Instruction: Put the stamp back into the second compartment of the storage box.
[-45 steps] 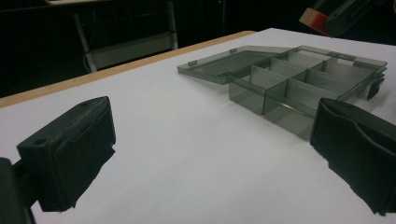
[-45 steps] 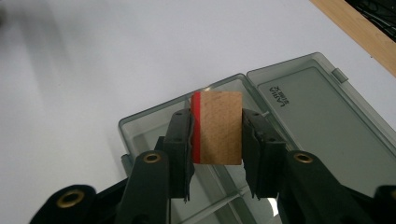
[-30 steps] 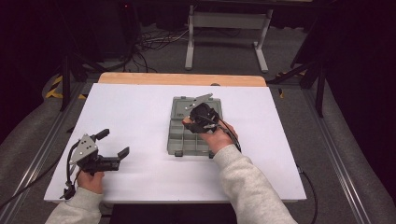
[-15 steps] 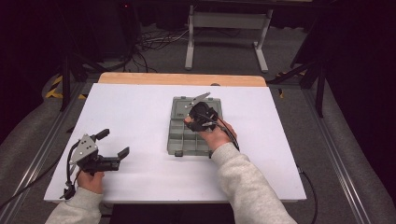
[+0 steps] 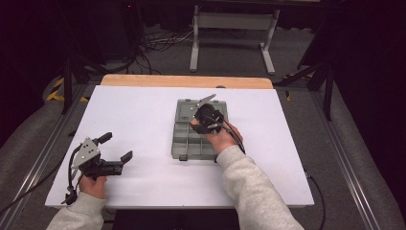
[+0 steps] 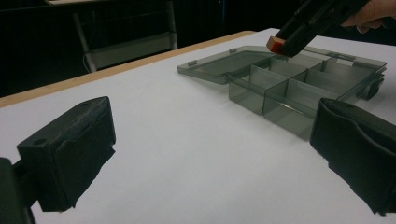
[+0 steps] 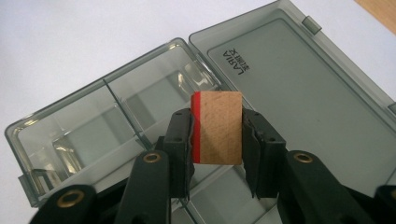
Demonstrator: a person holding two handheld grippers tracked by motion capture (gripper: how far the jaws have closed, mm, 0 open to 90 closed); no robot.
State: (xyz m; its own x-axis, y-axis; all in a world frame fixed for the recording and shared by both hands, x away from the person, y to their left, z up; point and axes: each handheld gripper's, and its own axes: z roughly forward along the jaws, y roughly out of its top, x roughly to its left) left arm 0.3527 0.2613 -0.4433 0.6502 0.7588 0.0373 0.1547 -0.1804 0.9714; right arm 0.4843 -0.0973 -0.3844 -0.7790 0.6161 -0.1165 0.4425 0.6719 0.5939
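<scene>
A grey translucent compartment box [image 5: 191, 136] lies open on the white table [image 5: 143, 110], its lid [image 7: 299, 79] folded flat on the far side of its tray, away from the person. The box serves as the landmark here.

The right gripper [image 7: 217, 140] hangs directly over the box, above the compartments nearest the lid hinge. Its jaws are pinched on a small wooden block [image 7: 218, 127] with one red face; the pads press on two opposite sides of the block, the red face lying against one pad. In the left gripper view the same block [image 6: 276, 44] shows as an orange-red end held clear above the tray's dividers, not touching them. The compartments under the block look empty. In the high view the right gripper [image 5: 207, 118] covers the far half of the tray.

The left gripper [image 5: 115, 148] rests well apart from the box, on the table's near corner to the box's left, in the person's left hand [image 5: 91, 184]. Its jaws stand spread wide with nothing between them, and they point towards the box across bare white surface.
</scene>
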